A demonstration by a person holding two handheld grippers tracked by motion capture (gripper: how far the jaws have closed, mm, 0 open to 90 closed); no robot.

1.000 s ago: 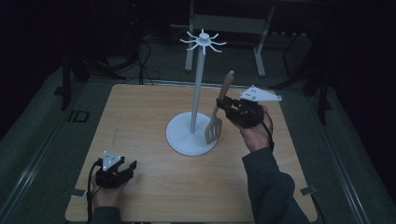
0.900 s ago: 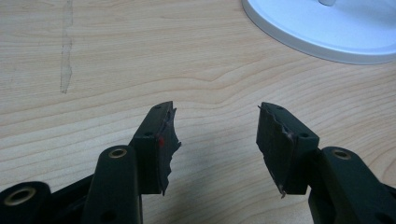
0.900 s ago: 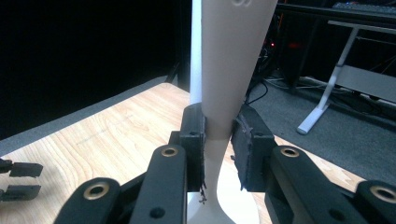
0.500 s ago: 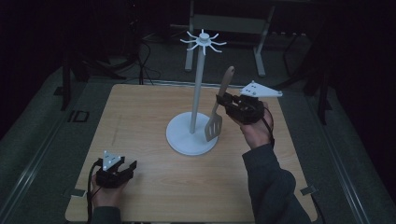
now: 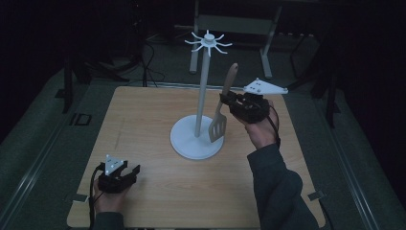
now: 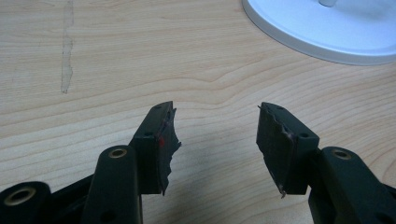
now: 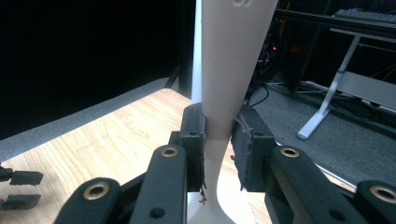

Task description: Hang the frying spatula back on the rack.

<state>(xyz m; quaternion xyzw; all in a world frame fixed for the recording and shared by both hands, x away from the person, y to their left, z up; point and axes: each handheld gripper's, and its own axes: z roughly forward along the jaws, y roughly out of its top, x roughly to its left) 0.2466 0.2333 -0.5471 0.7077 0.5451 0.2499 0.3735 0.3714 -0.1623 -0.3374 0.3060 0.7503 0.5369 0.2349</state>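
Holding a spatula [image 5: 221,113] upright in the right gripper [image 5: 229,101], with the jaws clamping narrow on the handle stem, as seen in the right gripper view [image 7: 218,140]. Keeping the slotted blade down, just above the right edge of the round white base, and the wooden handle end pointing up, just to the right of the pole of the utensil stand [image 5: 200,98]. Not touching the pole, as far as can be told. Resting the left gripper [image 5: 125,173] low at the near left corner of the bench [image 5: 143,115], jaws standing wide apart with nothing between them [image 6: 215,135], well apart from the stand.

Judging the step in hand: carrying the spatula toward the hooks at the crown of the stand [image 5: 208,42], hanging not yet done. Needing next a lift, since the handle end is well below the hooks. Then bringing the handle end to one hook and lowering gently onto it. Whether the handle has a hole is impossible to tell. Watching for a bump against the pole, which could probably tip the stand.
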